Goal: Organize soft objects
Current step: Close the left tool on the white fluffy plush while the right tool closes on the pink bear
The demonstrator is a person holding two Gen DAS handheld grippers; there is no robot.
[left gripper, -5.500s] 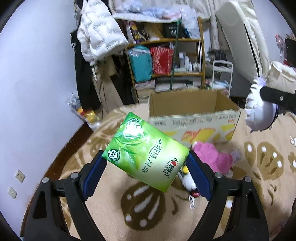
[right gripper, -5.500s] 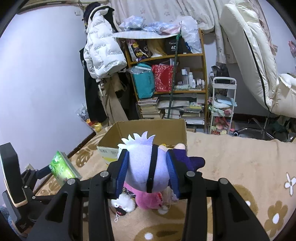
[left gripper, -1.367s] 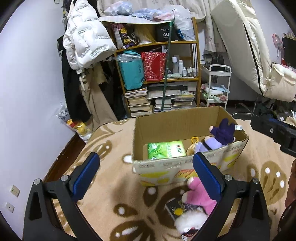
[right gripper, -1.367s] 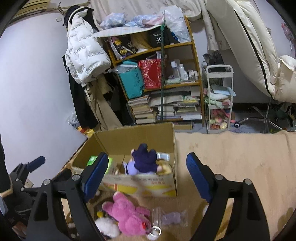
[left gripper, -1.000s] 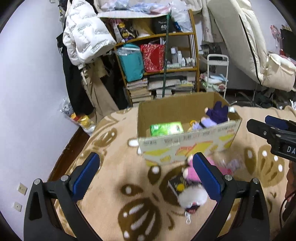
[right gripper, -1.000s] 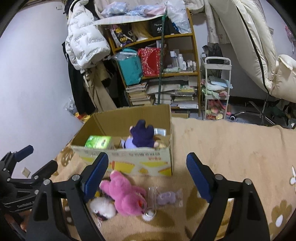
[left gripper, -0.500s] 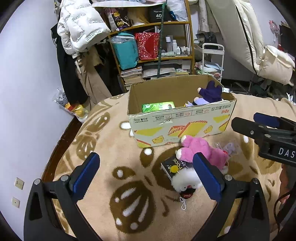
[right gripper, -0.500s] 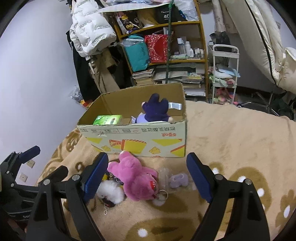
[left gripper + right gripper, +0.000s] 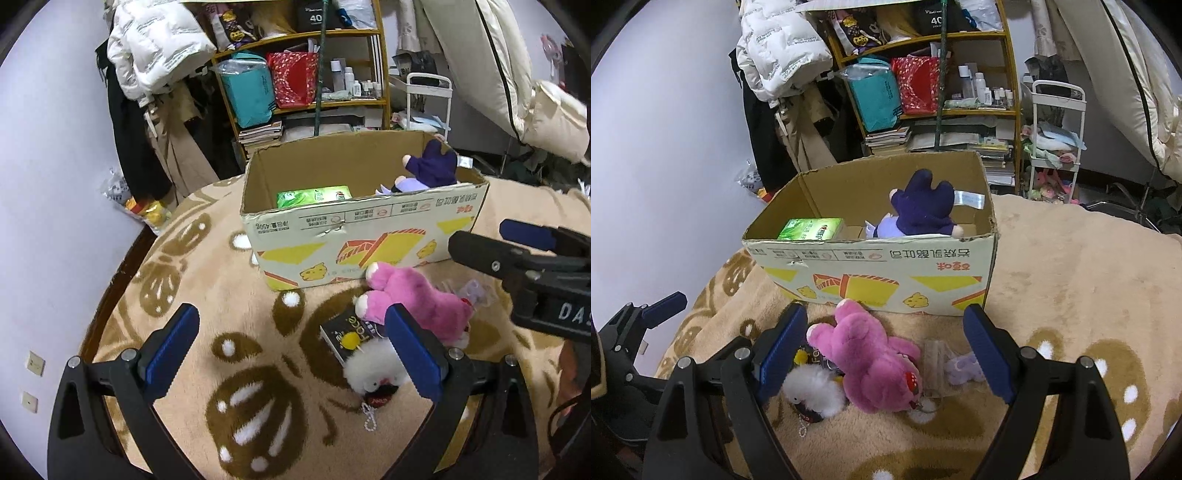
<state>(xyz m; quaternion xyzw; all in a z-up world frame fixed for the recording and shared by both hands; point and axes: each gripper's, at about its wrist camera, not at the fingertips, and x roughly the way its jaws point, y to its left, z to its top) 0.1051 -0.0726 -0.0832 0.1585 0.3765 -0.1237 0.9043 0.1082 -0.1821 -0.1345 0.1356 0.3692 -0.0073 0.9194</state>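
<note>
A cardboard box (image 9: pixel 369 225) (image 9: pixel 871 266) stands on the carpet. In it lie a green tissue pack (image 9: pixel 314 195) (image 9: pixel 810 229) and a purple plush doll (image 9: pixel 430 171) (image 9: pixel 918 214). In front of the box lie a pink plush bear (image 9: pixel 417 299) (image 9: pixel 871 358), a white fluffy toy (image 9: pixel 373 369) (image 9: pixel 812 387), a small black packet (image 9: pixel 343 338) and a small clear bag with a lilac item (image 9: pixel 953 363). My left gripper (image 9: pixel 295 350) is open and empty, above the carpet left of the white toy. My right gripper (image 9: pixel 886 350) is open and empty, above the pink bear.
A beige carpet (image 9: pixel 1089 277) with brown patterns covers the floor. Behind the box stand a cluttered shelf (image 9: pixel 931 92), hanging coats (image 9: pixel 783 48) and a white trolley (image 9: pixel 1056 147). A wall (image 9: pixel 48 184) runs along the left. A mattress (image 9: pixel 517 66) leans at the right.
Both grippers have let go of the tissue pack and purple doll, which now lie in the box. Both have drawn back and lowered toward the toys in front of it.
</note>
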